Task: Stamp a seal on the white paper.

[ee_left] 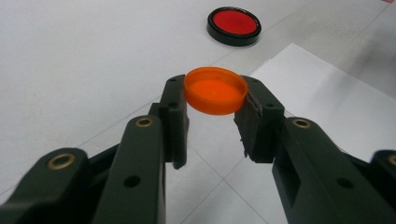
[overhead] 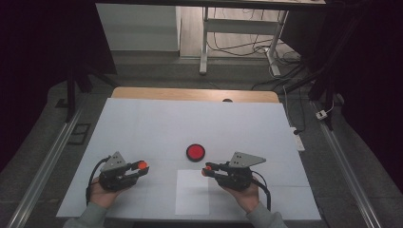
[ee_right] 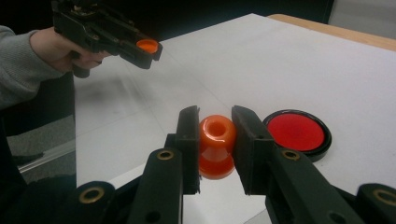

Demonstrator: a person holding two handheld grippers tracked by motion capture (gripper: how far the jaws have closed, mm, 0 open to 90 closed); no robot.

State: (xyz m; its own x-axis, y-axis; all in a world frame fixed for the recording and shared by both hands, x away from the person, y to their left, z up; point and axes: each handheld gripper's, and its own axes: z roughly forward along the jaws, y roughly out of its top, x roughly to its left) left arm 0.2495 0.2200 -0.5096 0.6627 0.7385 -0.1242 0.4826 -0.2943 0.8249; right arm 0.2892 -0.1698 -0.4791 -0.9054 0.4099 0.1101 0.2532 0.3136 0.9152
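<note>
Left gripper (overhead: 140,166): you pinch the orange cap (ee_left: 215,90) flat between its jaws, above the table.
Right gripper (overhead: 206,170): your jaws clamp the orange bottle (ee_right: 216,144) by its neck, mouth toward you.
Relation: cap lies well to the bottle's left, tips facing.
Between: red disc (overhead: 195,152), slightly beyond.
Surface: white table (overhead: 157,123).

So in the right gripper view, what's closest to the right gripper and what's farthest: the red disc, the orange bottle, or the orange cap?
1. Orange bottle: held between the right gripper fingers, so nearest.
2. Red disc: lying on the table just beyond the fingers, to their right in this view.
3. Orange cap: farthest, held up in the left gripper at upper left.
</note>
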